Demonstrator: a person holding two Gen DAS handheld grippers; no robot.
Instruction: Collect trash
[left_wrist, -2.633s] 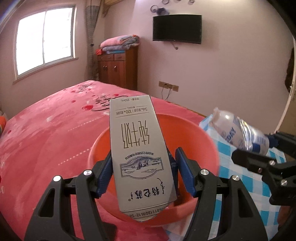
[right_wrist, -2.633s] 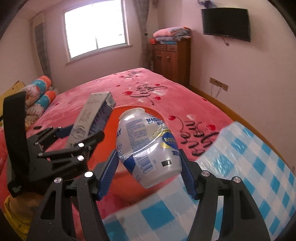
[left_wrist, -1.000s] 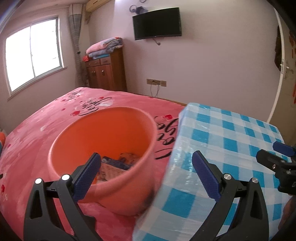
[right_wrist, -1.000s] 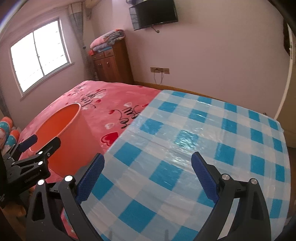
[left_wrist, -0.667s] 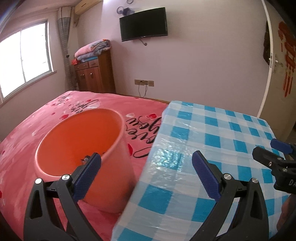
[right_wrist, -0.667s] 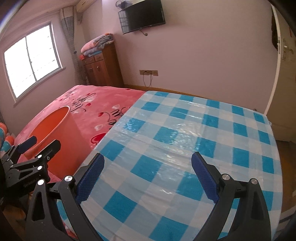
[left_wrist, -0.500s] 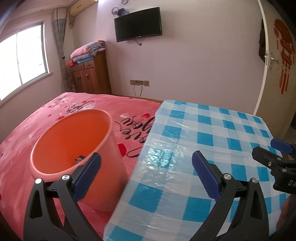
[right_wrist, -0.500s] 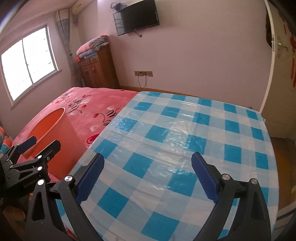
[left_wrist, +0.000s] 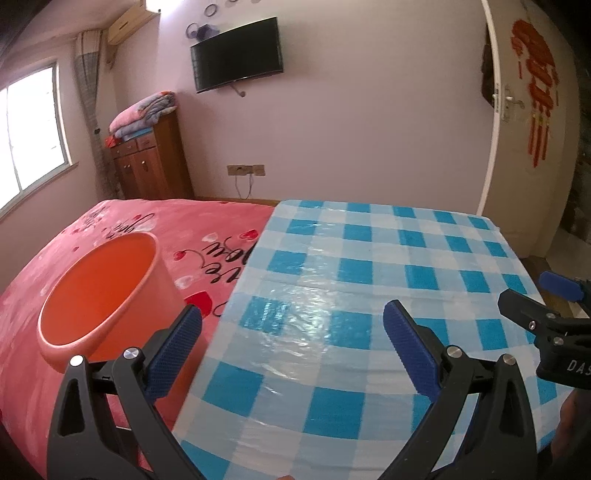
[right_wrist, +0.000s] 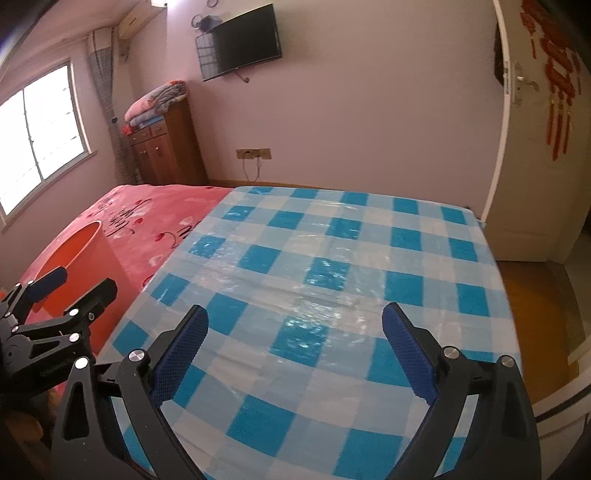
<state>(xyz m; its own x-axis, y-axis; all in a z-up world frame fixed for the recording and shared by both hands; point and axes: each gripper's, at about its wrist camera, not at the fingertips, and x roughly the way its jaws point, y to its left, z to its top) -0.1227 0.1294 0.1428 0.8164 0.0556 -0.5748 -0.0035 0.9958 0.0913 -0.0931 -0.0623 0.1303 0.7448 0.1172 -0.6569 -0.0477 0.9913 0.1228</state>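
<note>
Place: a home bedroom.
Bed: a pink bedspread with red hearts (left_wrist: 122, 225) is seen.
Wall: a black flat television (left_wrist: 236, 53) is mounted.
Storage: folded blankets (left_wrist: 142, 114) are stacked on a brown wooden cabinet (left_wrist: 151, 162).
Tabletop: a blue-and-white checked plastic cloth (right_wrist: 332, 280) is spread.

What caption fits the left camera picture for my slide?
Open left gripper above the blue checked table, orange bucket beside it.

Blue checks, orange bin, pink bed

The tablecloth (left_wrist: 369, 280) is blue-and-white check under clear film. The bin (left_wrist: 99, 291) is plain orange. The bedspread (left_wrist: 122, 225) is pink with red hearts and black script. Gripper pads (right_wrist: 181, 350) are dark blue on black arms.
</note>
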